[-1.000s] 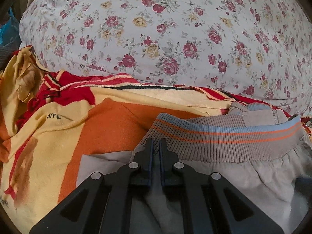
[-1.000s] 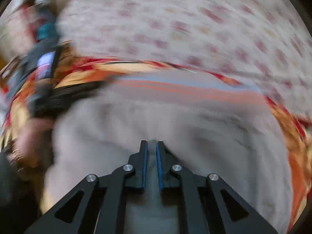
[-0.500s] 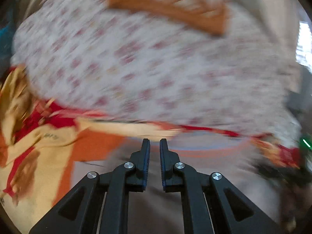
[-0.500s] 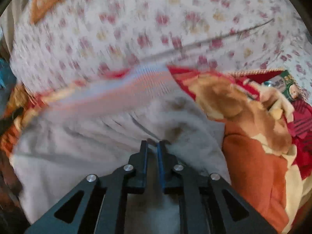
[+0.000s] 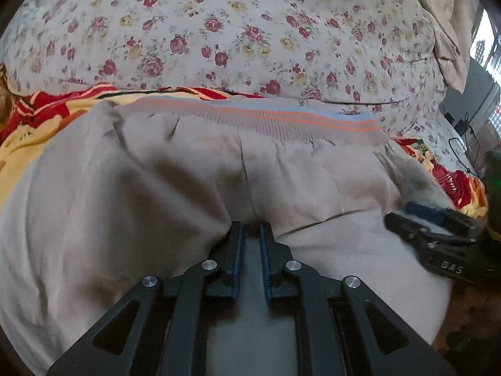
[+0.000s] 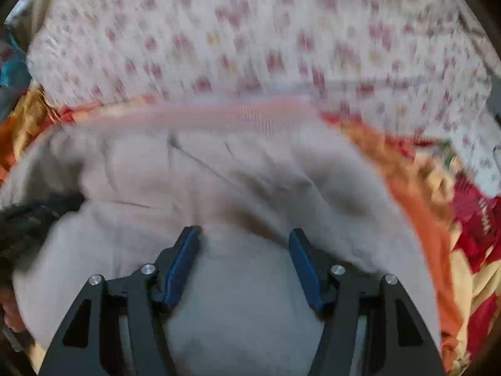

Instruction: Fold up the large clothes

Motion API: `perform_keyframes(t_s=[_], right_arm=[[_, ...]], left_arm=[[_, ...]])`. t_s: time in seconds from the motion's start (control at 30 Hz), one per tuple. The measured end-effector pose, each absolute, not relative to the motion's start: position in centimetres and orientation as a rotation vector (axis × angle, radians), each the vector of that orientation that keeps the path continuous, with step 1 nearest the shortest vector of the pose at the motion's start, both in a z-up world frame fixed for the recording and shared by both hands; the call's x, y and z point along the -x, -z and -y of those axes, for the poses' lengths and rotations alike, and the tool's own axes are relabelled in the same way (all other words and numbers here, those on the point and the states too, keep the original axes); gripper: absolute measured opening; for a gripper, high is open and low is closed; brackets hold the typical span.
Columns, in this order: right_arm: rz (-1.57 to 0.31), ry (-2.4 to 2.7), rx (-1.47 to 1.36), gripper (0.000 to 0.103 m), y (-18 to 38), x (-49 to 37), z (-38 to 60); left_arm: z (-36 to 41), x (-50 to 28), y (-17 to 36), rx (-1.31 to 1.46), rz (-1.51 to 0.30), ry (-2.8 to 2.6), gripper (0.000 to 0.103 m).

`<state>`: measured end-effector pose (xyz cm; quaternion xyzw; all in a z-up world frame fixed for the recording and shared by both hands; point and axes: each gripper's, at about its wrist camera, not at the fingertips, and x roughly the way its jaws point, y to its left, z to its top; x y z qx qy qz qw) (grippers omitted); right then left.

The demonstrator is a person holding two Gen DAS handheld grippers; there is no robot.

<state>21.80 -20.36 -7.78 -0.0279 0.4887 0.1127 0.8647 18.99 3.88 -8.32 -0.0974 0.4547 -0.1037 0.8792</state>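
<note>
The left tongs point(image 5: 249, 230) pinch a soft fold of the grey trousers point(image 5: 156, 188); the right tongs point(image 6: 244, 235), jaws just opened, hold nothing. The cloth is light and limp — better gripped at its ribbed waistband point(image 5: 266, 119), on the floral bed point(image 5: 235, 31)

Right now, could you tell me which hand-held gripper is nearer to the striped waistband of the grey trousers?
Neither clearly. The left hand-held gripper and the right hand-held gripper both sit on the grey cloth well below the waistband, about equally far from it.
</note>
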Motion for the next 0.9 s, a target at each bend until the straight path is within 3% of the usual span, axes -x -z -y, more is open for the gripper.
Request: perform_keyframes(t_s=[0.2,0.27,0.4,0.53,0.67,0.7,0.83,0.9], right_arm=[[-1.046,-0.223,0.062,0.066,7.0,-21.7,20.4],[-0.968,-0.225,0.017,0.053,5.4,-20.9,20.8],[-0.787,-0.189,-0.02,0.053,2.1,-19.8,22.2],[-0.934,-0.023,-0.086,0.052,4.9,-22.2,25.5],[-0.933,0.014,-0.114,0.049,6.1,-23.9,27.5],[-0.949,0.026,-0.106,0.049,6.7,-24.2,27.5],[-1.026,0.024,-0.152,0.06,9.1,-25.4,28.3],[-1.023,0.021,-0.176,0.06,9.0,-25.3,28.6]], left_arm=[[-4.1,-19.4,8.3,0.257,-0.963,0.212,0.006],[-4.4,-19.1,8.3,0.311,-0.973,0.226,0.012],[-4.8,-19.1,6.8,0.325,-0.962,0.213,0.014],[-7.0,-20.4,3.8,0.299,-0.789,0.106,0.014],[-9.3,-22.9,6.4,0.273,-0.868,-0.024,0.014],[-9.8,-23.2,7.5,0.256,-0.915,-0.061,0.01],[-10.7,-23.5,8.5,0.275,-0.9,-0.08,0.009],[-10.7,-23.4,8.5,0.276,-0.896,-0.078,0.009]])
